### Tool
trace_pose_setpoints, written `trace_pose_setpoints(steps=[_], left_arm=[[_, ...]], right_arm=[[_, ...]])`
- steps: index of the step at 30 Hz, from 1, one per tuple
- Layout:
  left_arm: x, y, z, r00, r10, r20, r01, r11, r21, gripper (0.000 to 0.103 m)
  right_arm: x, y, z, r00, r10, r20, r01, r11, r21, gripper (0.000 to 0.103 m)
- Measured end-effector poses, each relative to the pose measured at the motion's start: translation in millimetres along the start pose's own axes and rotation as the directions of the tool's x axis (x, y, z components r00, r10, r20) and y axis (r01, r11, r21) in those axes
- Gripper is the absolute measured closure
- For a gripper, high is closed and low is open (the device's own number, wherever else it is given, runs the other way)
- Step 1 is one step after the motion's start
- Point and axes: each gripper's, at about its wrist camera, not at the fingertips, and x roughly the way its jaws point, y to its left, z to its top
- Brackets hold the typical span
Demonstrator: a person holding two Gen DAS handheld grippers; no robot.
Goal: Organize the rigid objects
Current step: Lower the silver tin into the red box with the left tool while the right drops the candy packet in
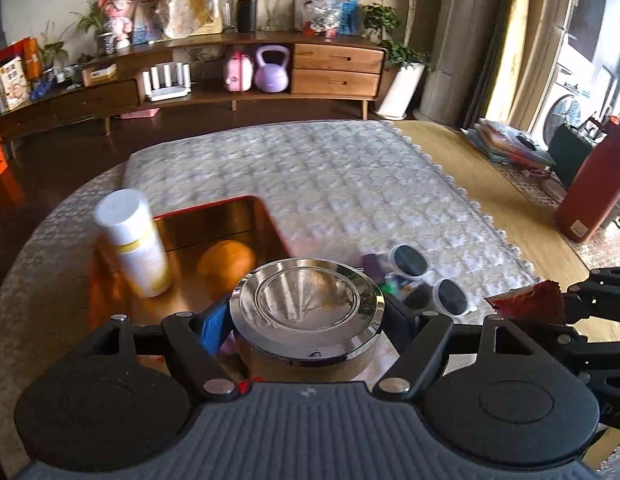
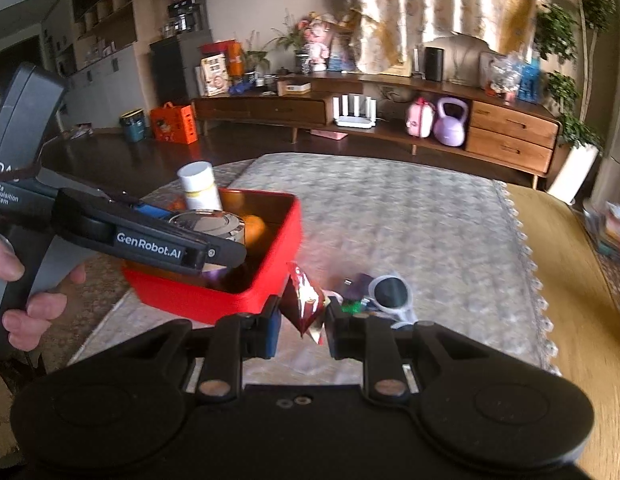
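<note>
We are holding the steel tin (image 1: pixel 306 304) clamped in the left gripper (image 1: pixel 308 320), just above the red box (image 2: pixel 270 280), while the right gripper (image 2: pixel 302 320), beside it, is pinching a red packet (image 2: pixel 304 300).

Daylit room, warm cast, motion blur in both fisheye views.
Light enters from windows (image 1: pixel 581 80) at 2 o'clock, blown out there; glare streaks the steel tin lid (image 1: pixel 306 300). White bottle (image 1: pixel 132 240) and quilted cloth (image 2: pixel 409 232) smear. Edges bend hard, corners vignette black. Cabinet (image 2: pixel 389 120) side stays dim.
</note>
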Motion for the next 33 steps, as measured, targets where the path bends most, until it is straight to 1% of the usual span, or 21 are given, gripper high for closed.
trace_pose_setpoints(steps=[9, 16, 20, 25, 33], left_arm=[[-3.8, 50.6, -9.1, 0.998, 0.060, -0.009, -0.061, 0.997, -0.049, 0.026], [11.8, 82.3, -11.5, 0.994, 0.106, -0.030, -0.109, 0.990, -0.089, 0.026], [25.6, 92.3, -8.9, 0.992, 0.118, -0.040, -0.122, 0.986, -0.112, 0.026], [44.7, 98.6, -6.6, 0.990, 0.127, -0.059, -0.133, 0.985, -0.115, 0.026], [67.6, 100.8, -2.9, 0.987, 0.142, -0.070, -0.148, 0.984, -0.100, 0.026]], right_arm=[[33.4, 34.3, 16.5, 0.999, 0.043, -0.028, -0.044, 0.998, -0.035, 0.081], [72.2, 49.7, 27.0, 0.998, 0.034, -0.061, -0.038, 0.997, -0.063, 0.081], [97.1, 55.0, 27.8, 0.995, 0.033, -0.099, -0.041, 0.996, -0.081, 0.081], [119.7, 61.6, 30.1, 0.991, 0.038, -0.130, -0.050, 0.995, -0.091, 0.080], [140.7, 67.1, 28.4, 0.986, 0.037, -0.160, -0.055, 0.993, -0.109, 0.080]])
